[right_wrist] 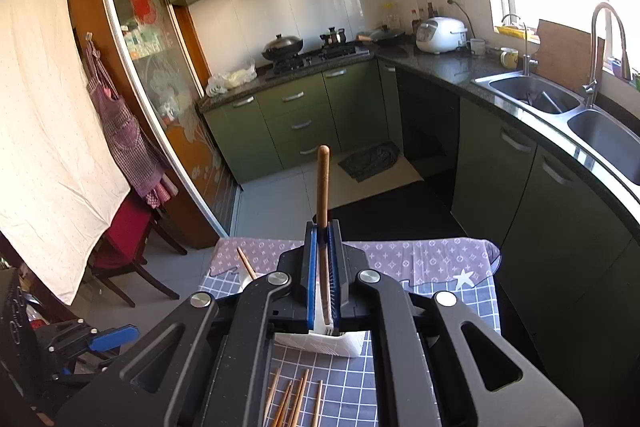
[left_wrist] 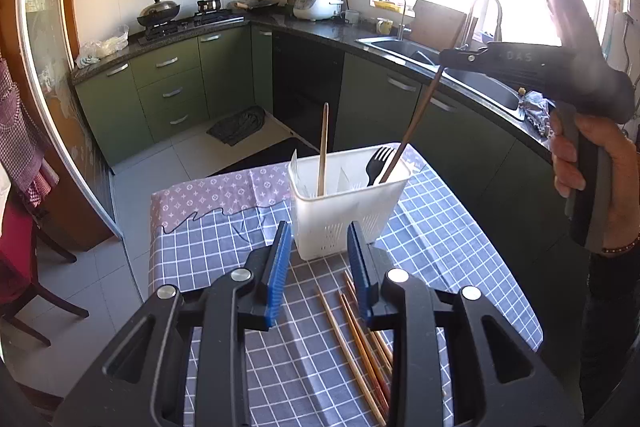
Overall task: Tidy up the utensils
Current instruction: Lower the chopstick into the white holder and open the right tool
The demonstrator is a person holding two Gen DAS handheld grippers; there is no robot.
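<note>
I take the white caddy [left_wrist: 347,201] as my landmark; it stands on the checked tabletop [left_wrist: 224,259] and everything else is placed from it.

Already sorted, as far as I can see: a pale wooden stick [left_wrist: 322,151] stands upright in the caddy's left compartment, and a black fork [left_wrist: 378,163] sits in its right compartment, tines up.

My right gripper [right_wrist: 323,267] has its fingers pinched tight on a dark brown chopstick [left_wrist: 416,123]. In the left wrist view that chopstick slants down into the caddy's right compartment beside the fork, its lower end inside the rim; whether it touches the bottom I cannot tell. I judge this piece to be mid-placement, not yet let go.

My left gripper [left_wrist: 320,267] hangs on the near side of the caddy with its fingers narrowly parted and nothing between them.

What is left: a loose bunch of chopsticks [left_wrist: 360,343] lies flat on the tabletop on the near side of the caddy, under my left gripper. I'd say the job is under halfway, since most pieces are still outside.
</note>
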